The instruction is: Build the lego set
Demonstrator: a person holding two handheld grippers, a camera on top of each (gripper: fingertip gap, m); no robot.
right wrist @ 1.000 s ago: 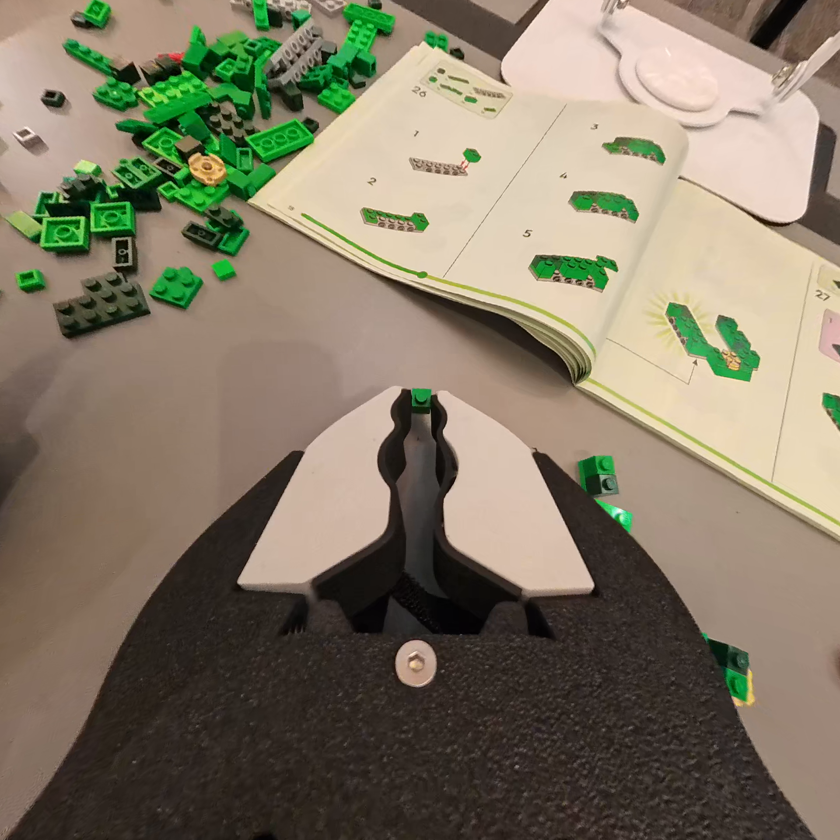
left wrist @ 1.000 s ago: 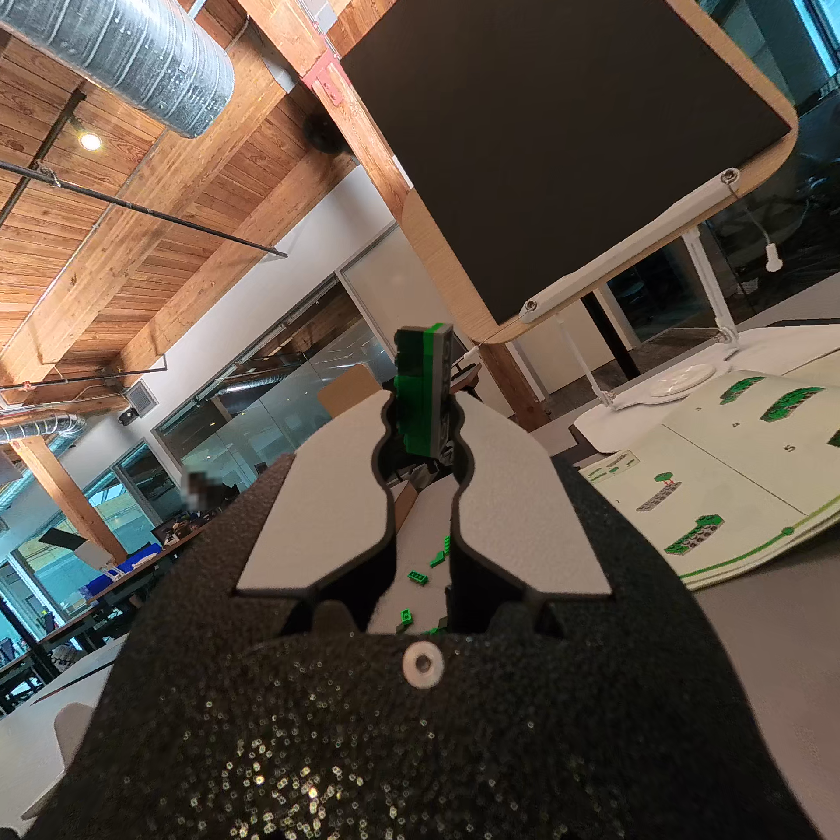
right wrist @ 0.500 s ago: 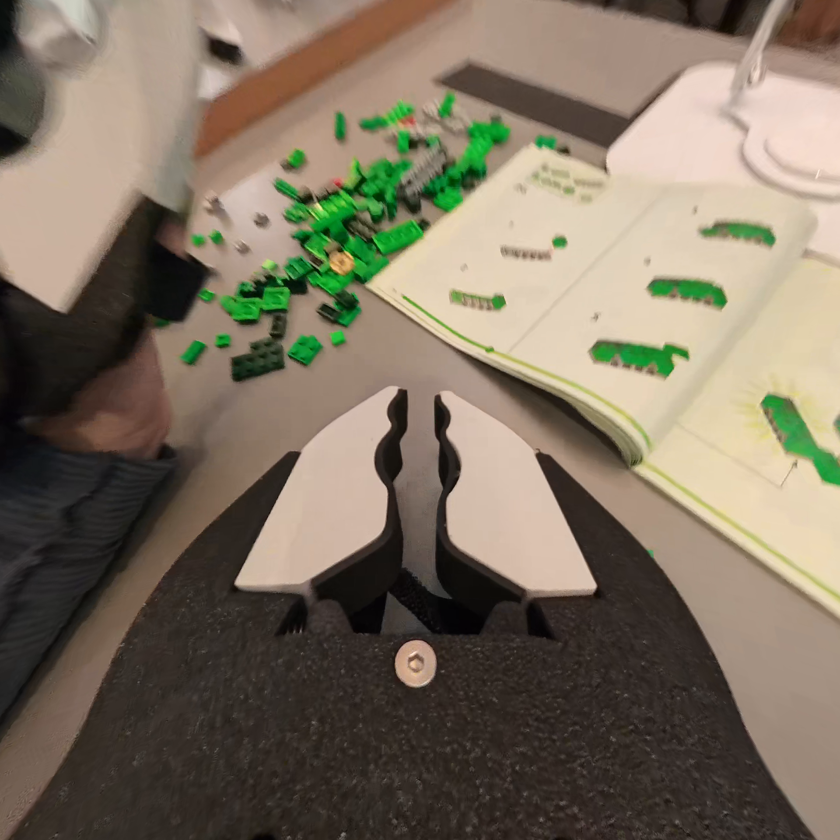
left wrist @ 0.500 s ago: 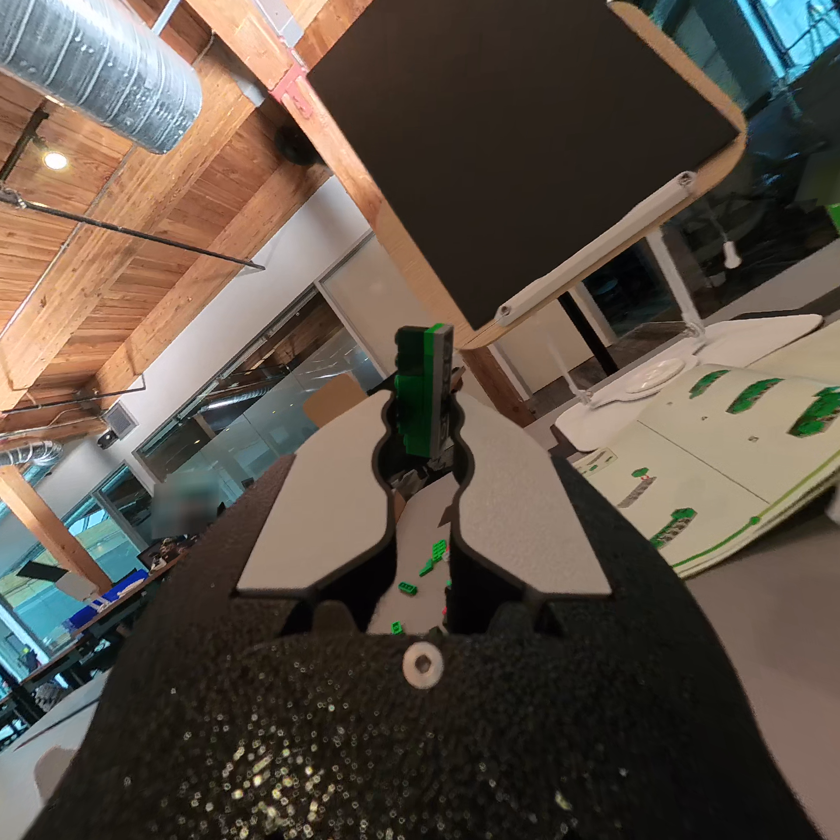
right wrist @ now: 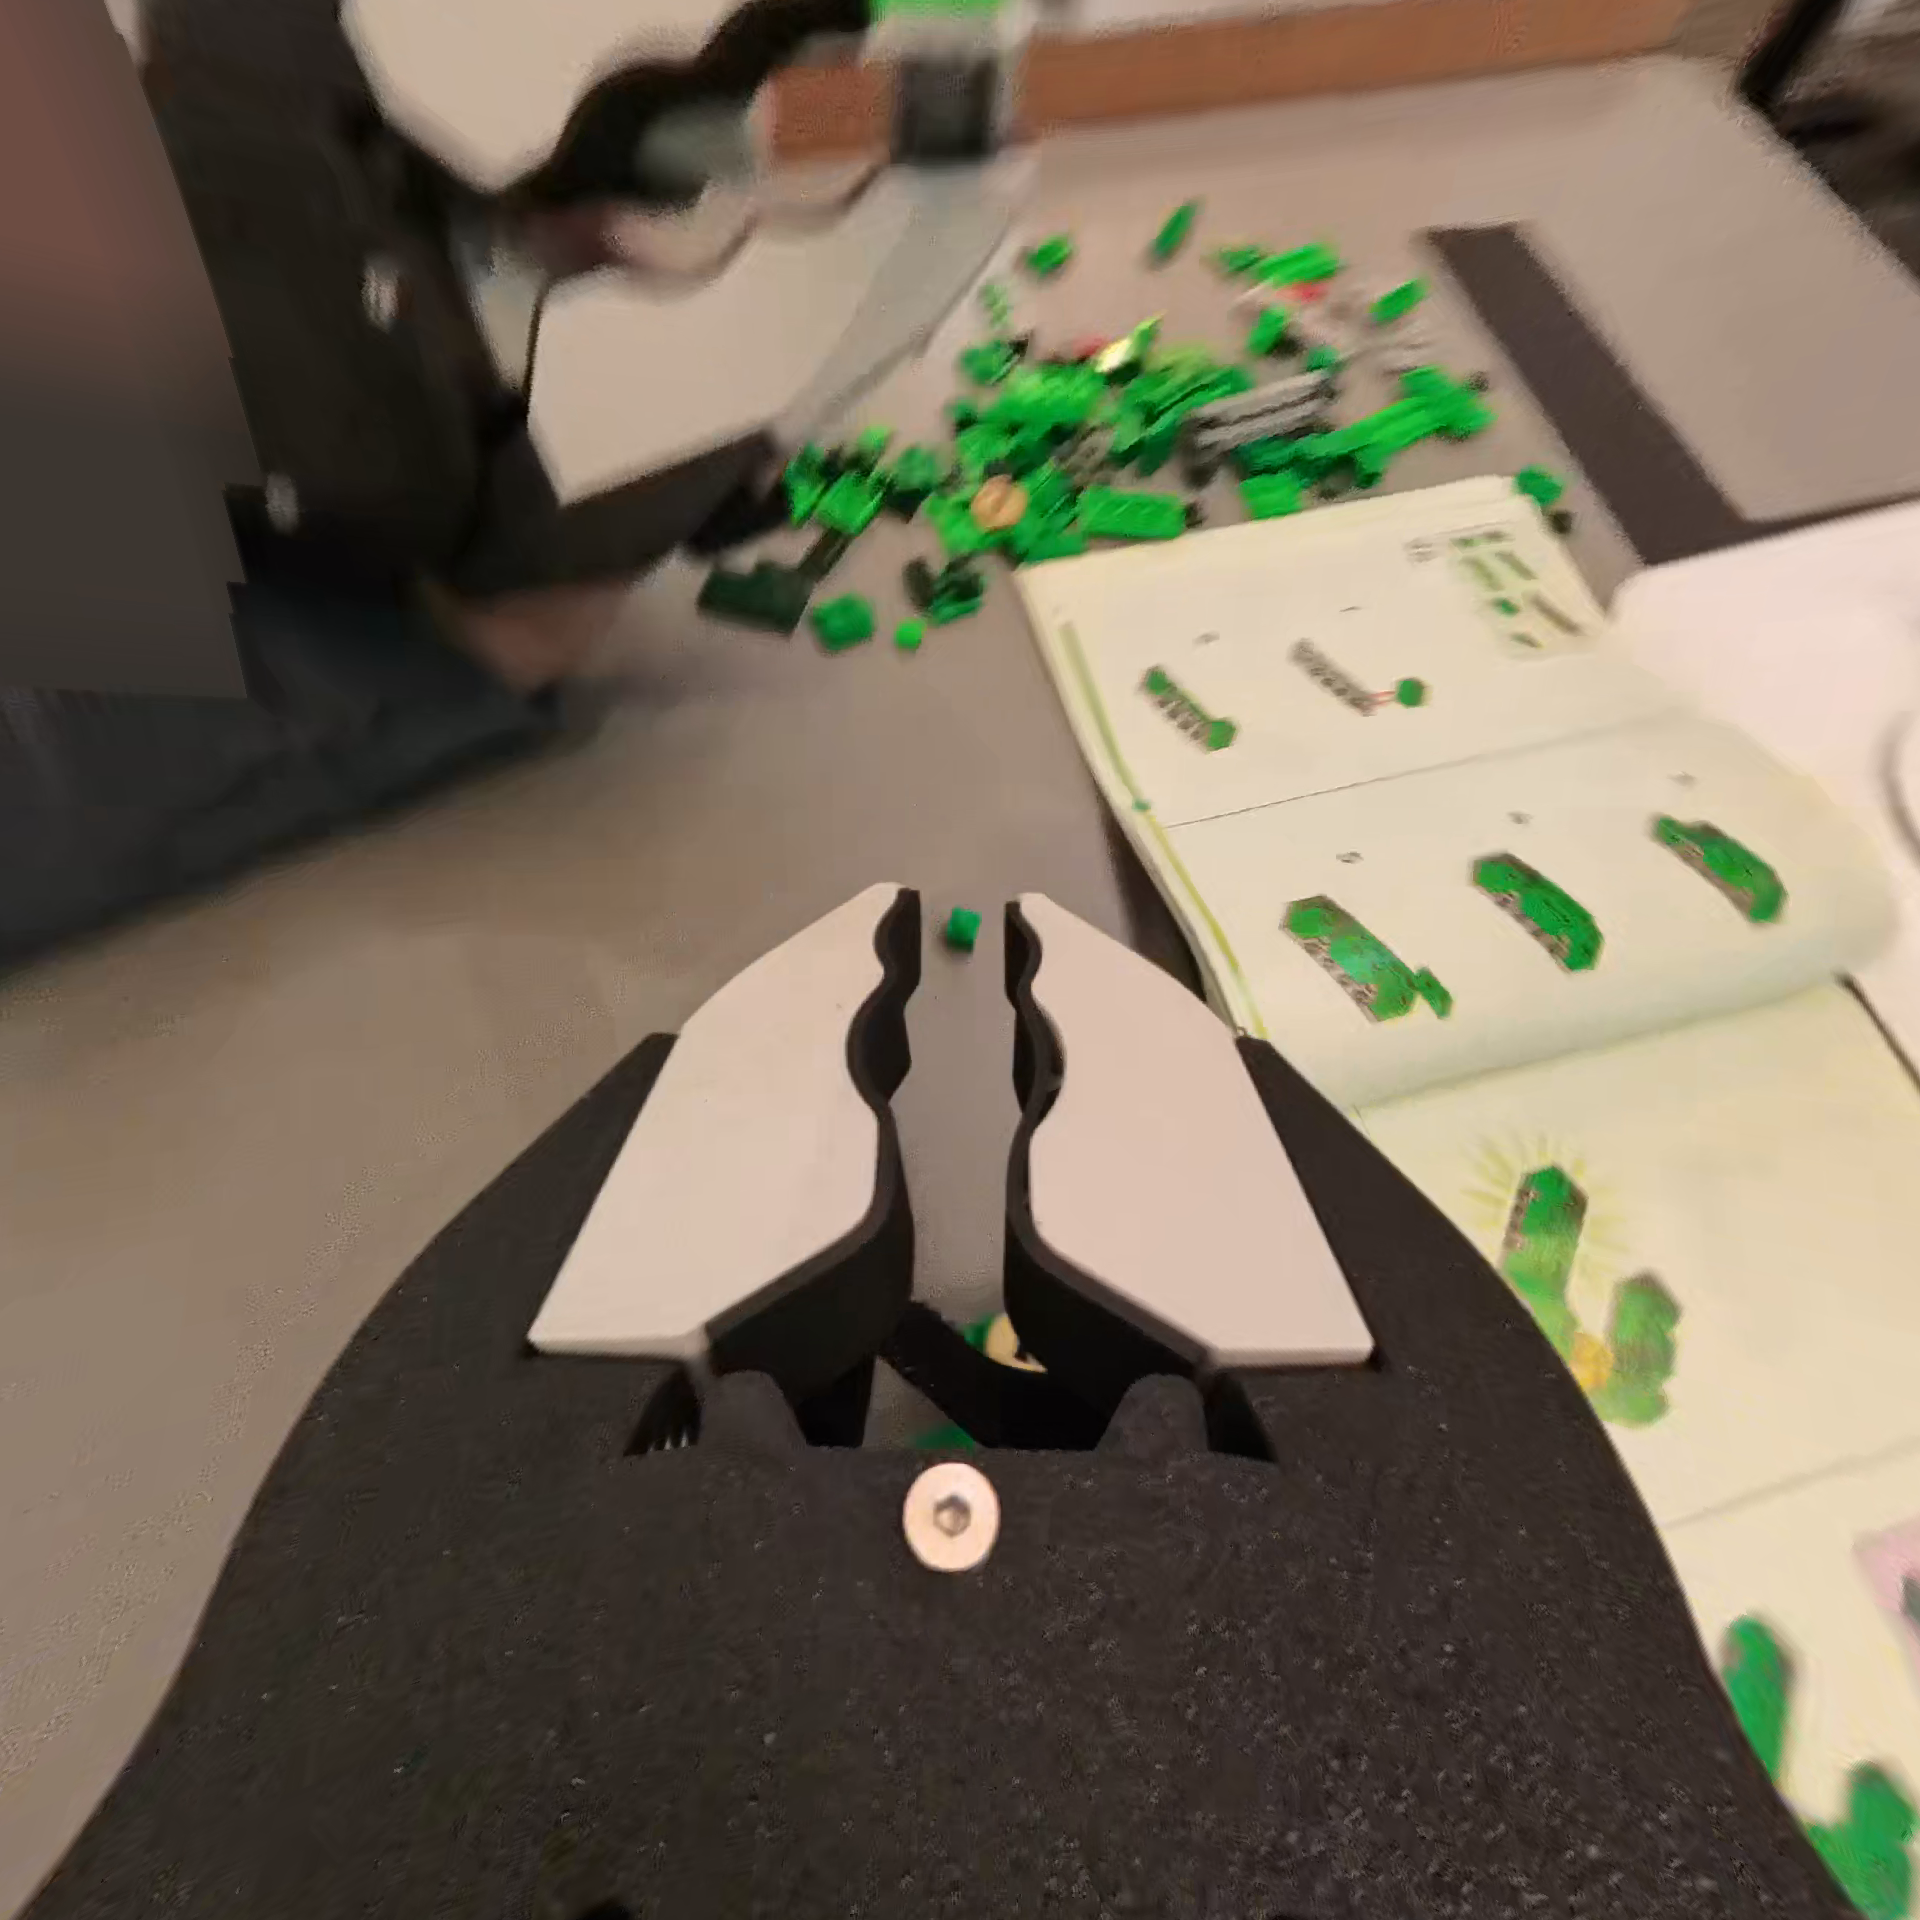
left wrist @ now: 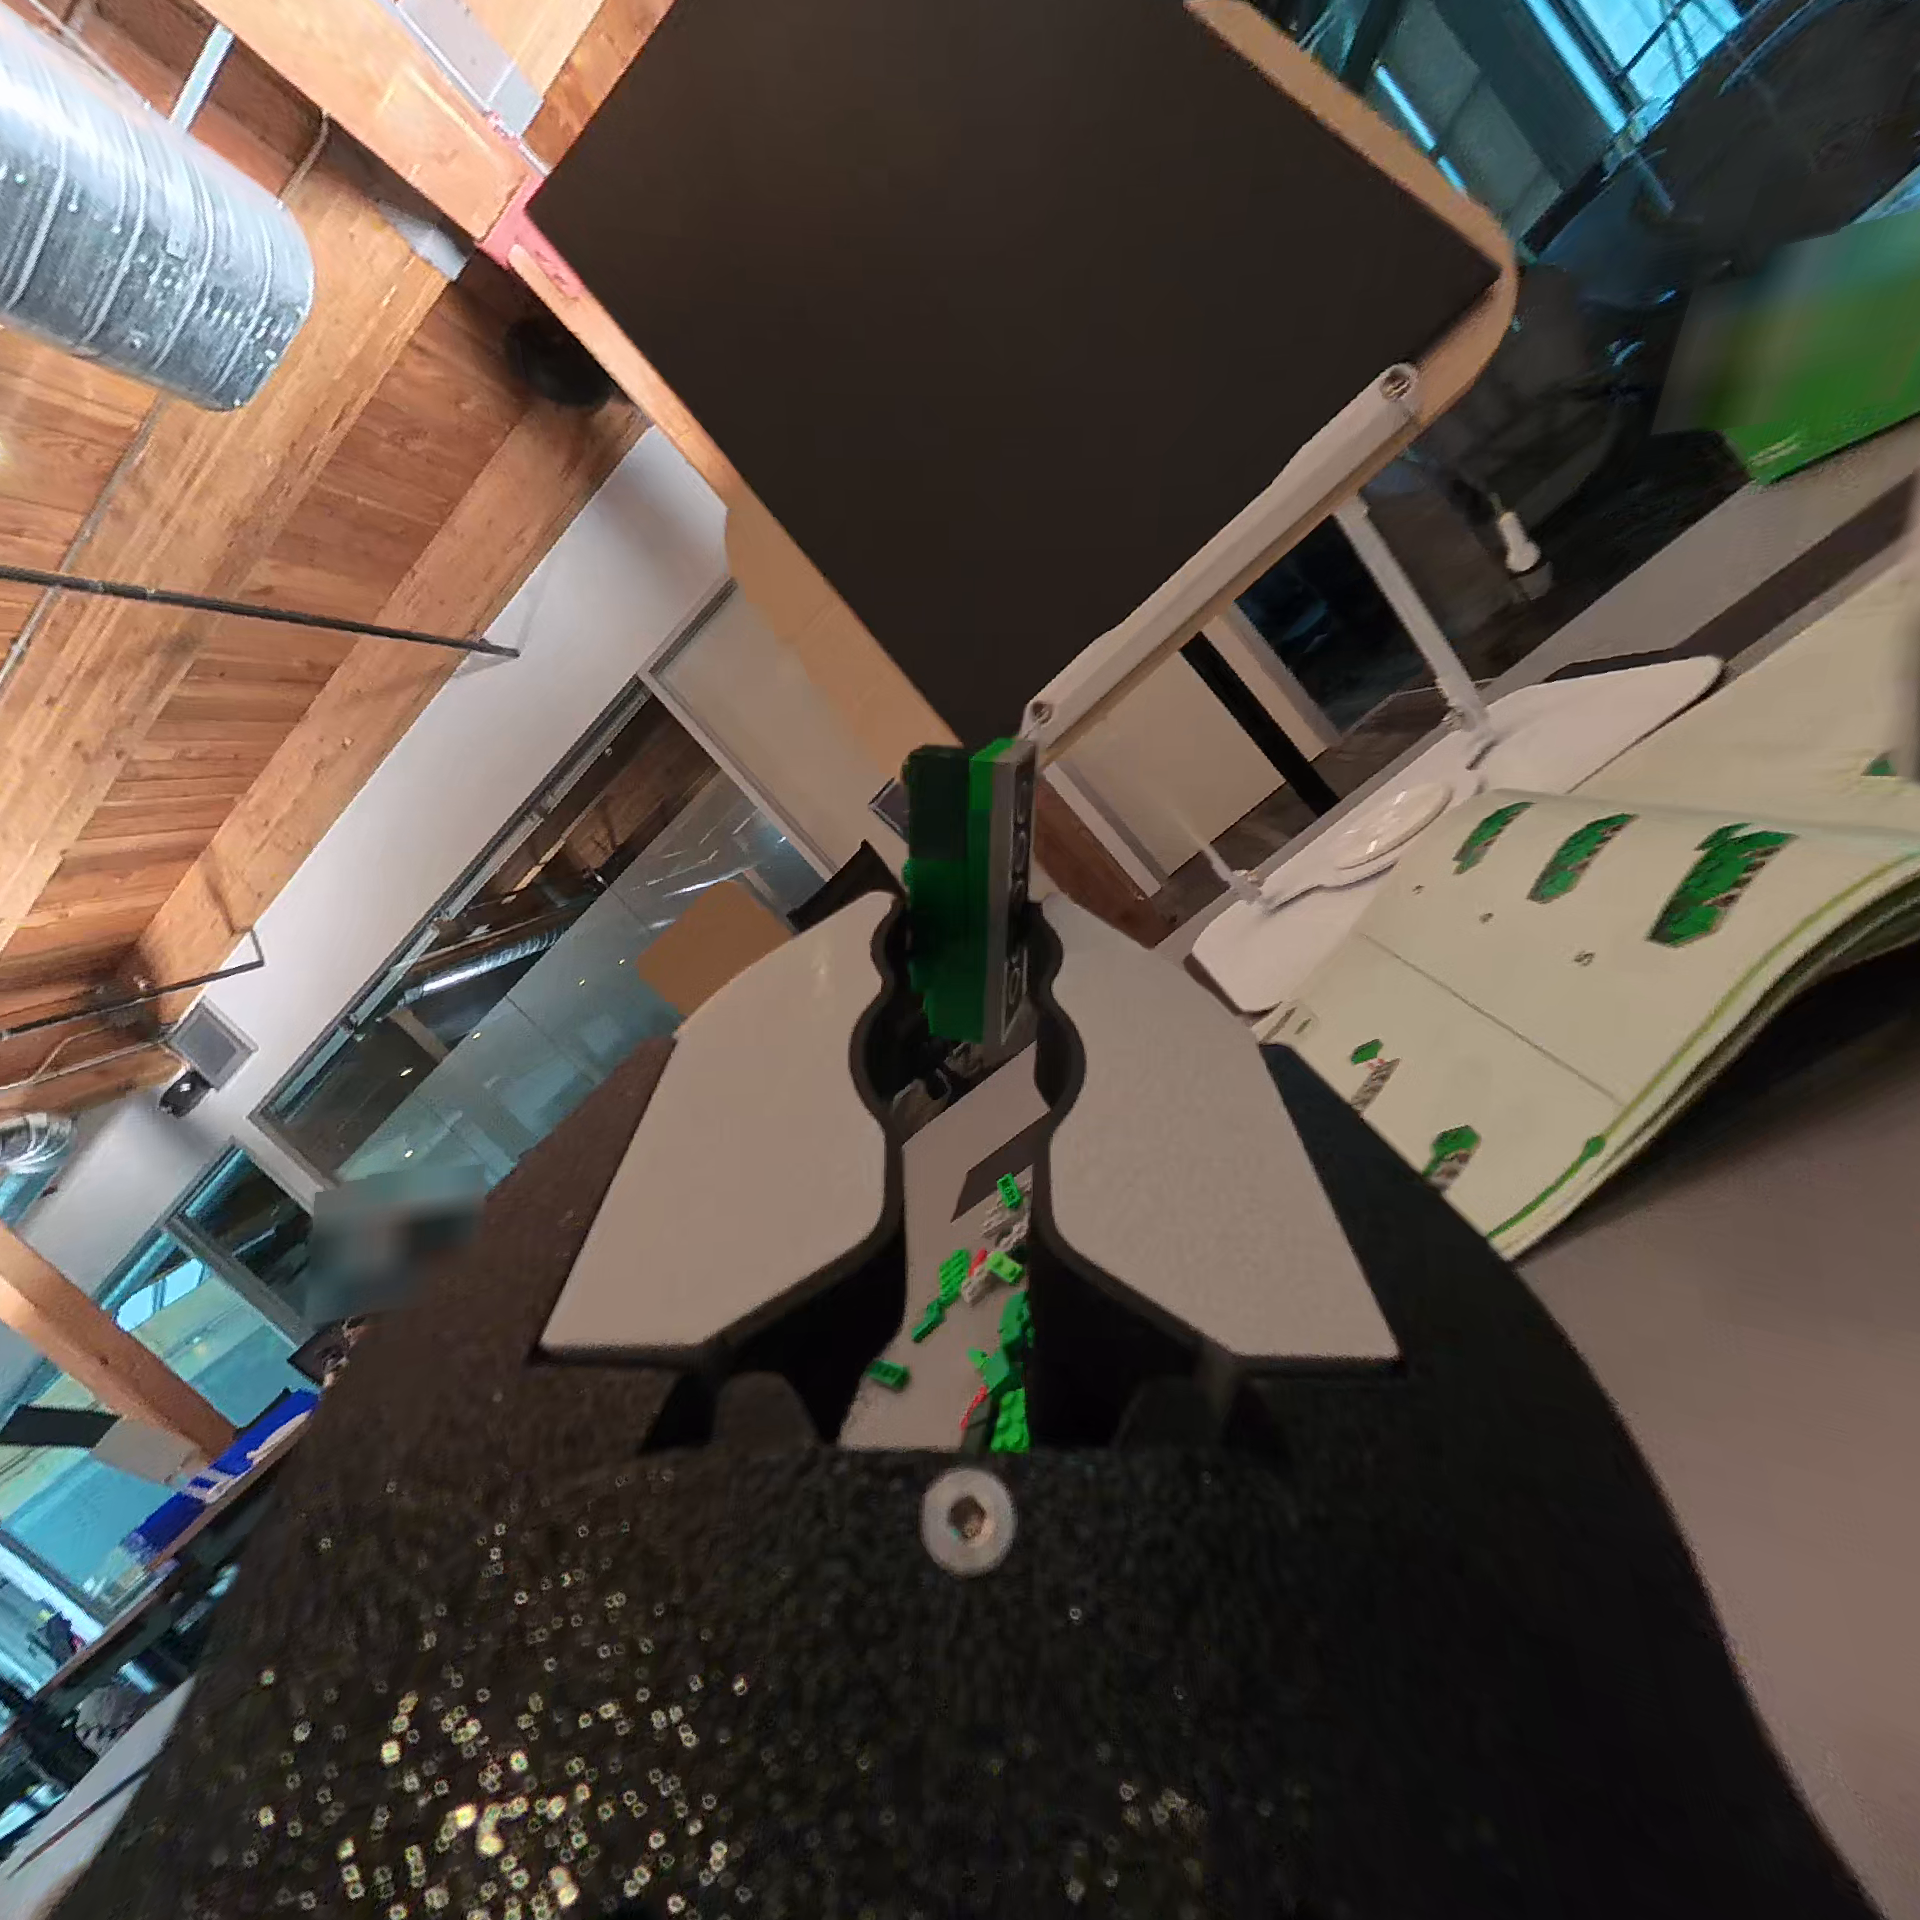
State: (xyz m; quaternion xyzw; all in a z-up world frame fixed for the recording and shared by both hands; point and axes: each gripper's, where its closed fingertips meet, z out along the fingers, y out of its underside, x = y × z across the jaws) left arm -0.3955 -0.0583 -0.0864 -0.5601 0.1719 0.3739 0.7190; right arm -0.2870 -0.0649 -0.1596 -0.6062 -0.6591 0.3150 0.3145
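My left gripper [left wrist: 966, 935] is shut on a green and grey lego assembly [left wrist: 966, 883] and holds it upright, raised above the table. It also shows blurred at the top left of the right wrist view [right wrist: 623, 114], with the assembly [right wrist: 935, 73]. My right gripper [right wrist: 961, 914] is slightly open above the grey table [right wrist: 520, 987]. A small green brick [right wrist: 963, 927] shows in the gap between its tips and touches neither finger. I cannot tell whether the brick lies on the table. A pile of loose green bricks [right wrist: 1091, 447] lies ahead.
An open instruction booklet [right wrist: 1455, 831] lies to the right and also shows in the left wrist view [left wrist: 1558, 987]. A white lamp base [left wrist: 1382, 831] stands behind it. A dark strip [right wrist: 1610, 364] runs at the back. A person's sleeve and hand [right wrist: 260, 675] are at the left. There is about 12 centimetres between the tips of the two grippers.
My right gripper lifted and swung left toward the left gripper. Its jaws parted a little, and the small green brick is no longer clamped. My left gripper keeps its hold and tilted slightly.
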